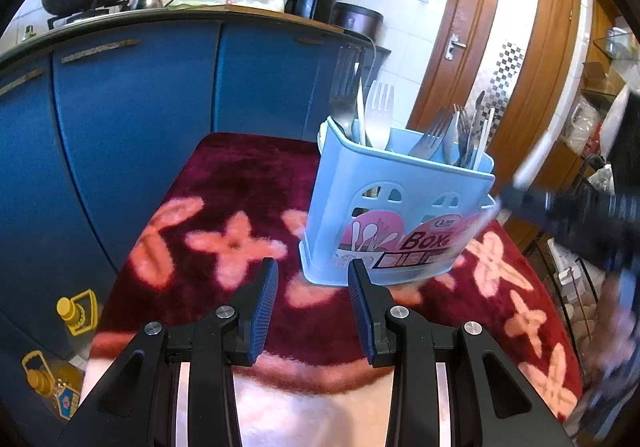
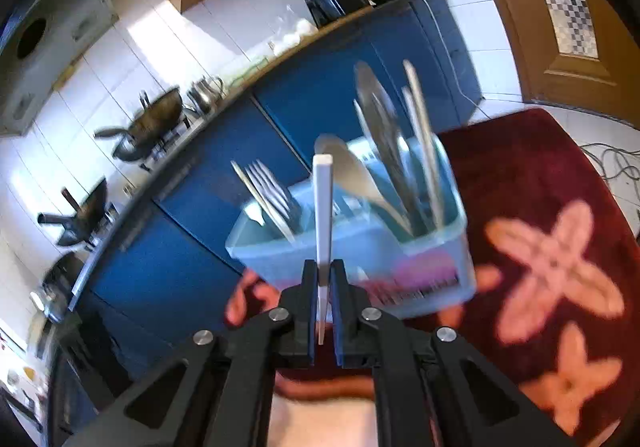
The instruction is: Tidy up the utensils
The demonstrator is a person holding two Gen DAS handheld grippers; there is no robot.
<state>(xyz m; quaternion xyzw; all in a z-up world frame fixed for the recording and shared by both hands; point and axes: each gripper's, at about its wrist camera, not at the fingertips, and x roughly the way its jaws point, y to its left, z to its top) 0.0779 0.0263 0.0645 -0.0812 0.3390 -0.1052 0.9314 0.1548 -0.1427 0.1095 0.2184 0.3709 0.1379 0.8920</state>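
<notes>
Two level-set hand-held grippers (image 1: 313, 271), seemingly.

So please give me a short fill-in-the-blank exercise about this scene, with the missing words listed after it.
1. The utensil holder is light ____ in colour.
2. The right gripper is shut on a thin ____ utensil.
3. Between the fingers of the left gripper there is ____.
4. The holder stands on a dark red cloth patterned with pink ____.

Missing words: blue; white; nothing; flowers
</notes>
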